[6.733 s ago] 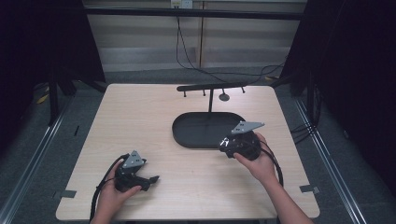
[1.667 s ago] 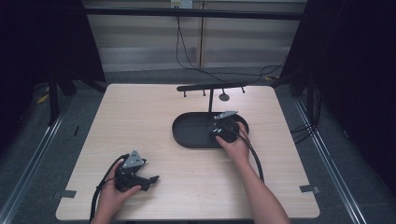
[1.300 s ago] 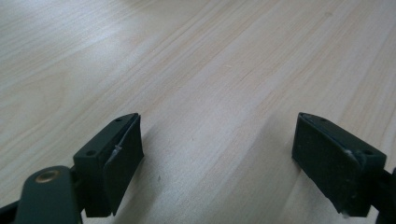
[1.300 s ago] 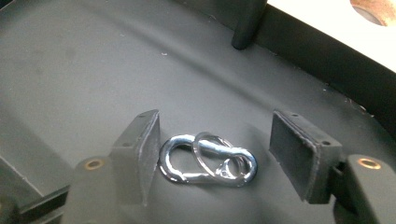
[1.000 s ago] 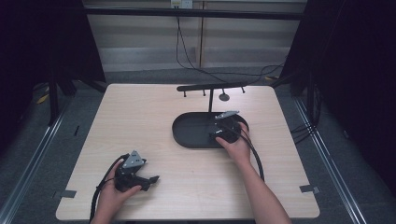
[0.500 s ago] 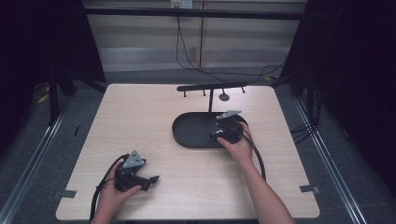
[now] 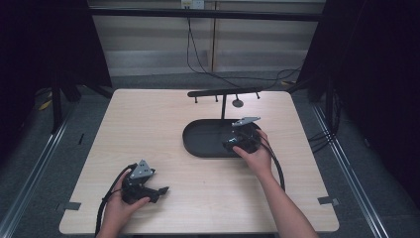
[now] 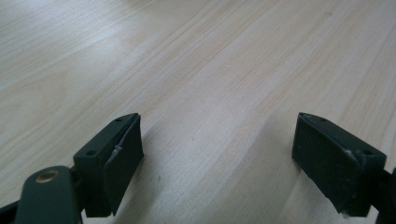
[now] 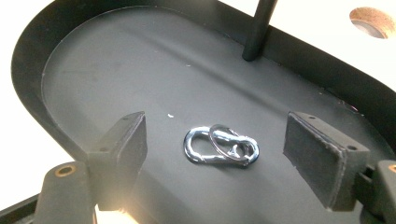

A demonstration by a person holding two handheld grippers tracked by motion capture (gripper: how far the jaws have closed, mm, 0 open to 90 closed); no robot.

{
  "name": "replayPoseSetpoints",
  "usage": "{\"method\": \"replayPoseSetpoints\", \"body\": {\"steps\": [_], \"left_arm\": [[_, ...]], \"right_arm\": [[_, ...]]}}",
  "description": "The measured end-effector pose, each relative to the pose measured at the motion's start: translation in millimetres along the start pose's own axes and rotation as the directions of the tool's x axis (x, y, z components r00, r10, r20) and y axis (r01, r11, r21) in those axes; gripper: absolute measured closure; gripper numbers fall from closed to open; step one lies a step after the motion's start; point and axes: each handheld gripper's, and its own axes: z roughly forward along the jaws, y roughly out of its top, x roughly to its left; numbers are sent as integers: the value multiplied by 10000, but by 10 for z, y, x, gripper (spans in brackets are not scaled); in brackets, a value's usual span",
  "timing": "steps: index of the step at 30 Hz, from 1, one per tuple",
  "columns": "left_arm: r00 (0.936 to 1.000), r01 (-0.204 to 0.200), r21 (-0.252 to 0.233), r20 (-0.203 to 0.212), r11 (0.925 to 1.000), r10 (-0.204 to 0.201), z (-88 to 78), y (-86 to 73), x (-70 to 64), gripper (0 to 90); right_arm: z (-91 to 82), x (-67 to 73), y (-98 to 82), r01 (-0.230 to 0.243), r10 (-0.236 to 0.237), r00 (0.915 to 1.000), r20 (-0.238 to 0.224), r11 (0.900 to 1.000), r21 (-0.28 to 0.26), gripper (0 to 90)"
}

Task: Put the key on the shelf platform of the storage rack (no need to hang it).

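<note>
Carabiner clip (image 9: pixel 221 145) lies in the tray (image 9: pixel 28 70); my right hand-held gripper (image 9: pixel 215 140), just opening wide, holds nothing; I'd centre before closing.

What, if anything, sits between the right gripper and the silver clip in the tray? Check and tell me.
Nothing visible does. The silver clip lies flat on the floor of the black tray, in the open gap between the jaws of the right gripper, which have just been opening. The stand's post rises farther back, clear of that gap.
</note>
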Motion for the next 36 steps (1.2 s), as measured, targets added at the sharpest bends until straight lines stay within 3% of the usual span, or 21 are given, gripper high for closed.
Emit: {"method": "replayPoseSetpoints", "body": {"steps": [25,36], "left_arm": [[10000,-8,-5,2,10000,8,0,0,1,160],[10000,-11,-7,1,10000,11,0,0,1,159]], "right_arm": [[-229,-23,-132,-22,16,9993,-375,9999,-149,220],[-321,3,-214,198,-208,9990,-394,9995,-233,225]]}}
